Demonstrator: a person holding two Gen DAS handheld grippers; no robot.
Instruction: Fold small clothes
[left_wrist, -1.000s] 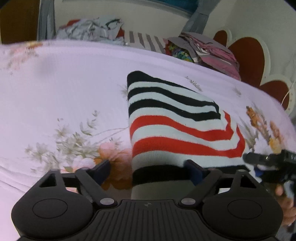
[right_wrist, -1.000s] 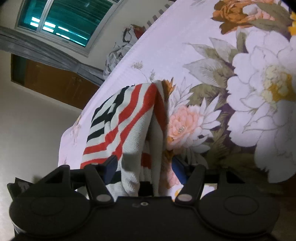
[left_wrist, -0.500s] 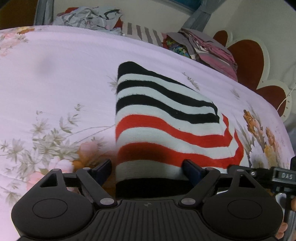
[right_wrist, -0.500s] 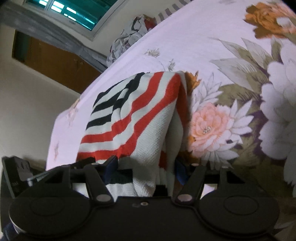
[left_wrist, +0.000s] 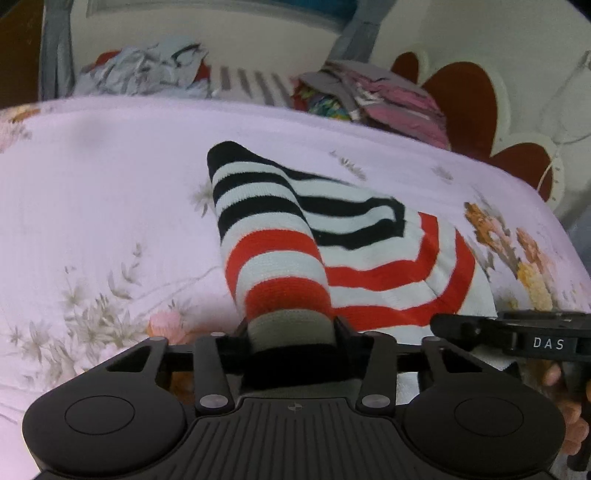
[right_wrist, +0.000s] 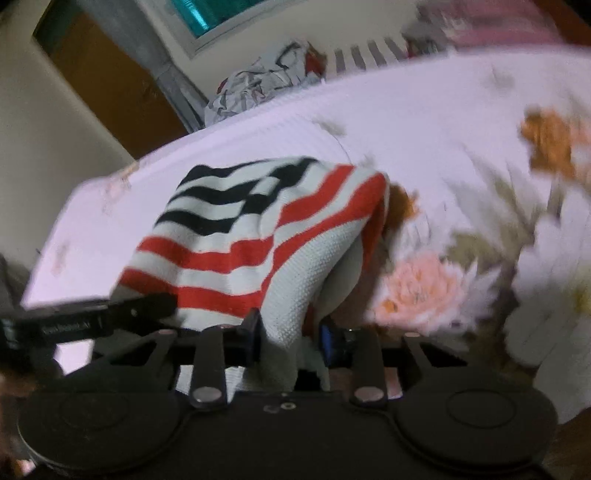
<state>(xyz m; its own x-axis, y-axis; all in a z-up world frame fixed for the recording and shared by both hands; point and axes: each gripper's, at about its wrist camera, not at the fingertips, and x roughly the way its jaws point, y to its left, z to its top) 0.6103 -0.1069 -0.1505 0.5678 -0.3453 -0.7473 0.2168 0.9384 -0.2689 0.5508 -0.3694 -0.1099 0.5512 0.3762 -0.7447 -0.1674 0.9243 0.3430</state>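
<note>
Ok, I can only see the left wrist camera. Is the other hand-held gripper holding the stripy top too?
Observer: Yes. The right hand-held gripper has just been closing, and its jaws pinch a white fold of the striped garment.
Operator: Is the cloth flat there?
Observer: No. That edge humps up off the bedsheet, with a dark hollow under it.
Operator: What's next to it?
Observer: A big pink flower printed on the sheet, just right of the fold.

R wrist view motion-blurred; striped garment (right_wrist: 236, 254) near hem hidden behind gripper bodies; far clothes pile (left_wrist: 147, 70) indistinct.
</note>
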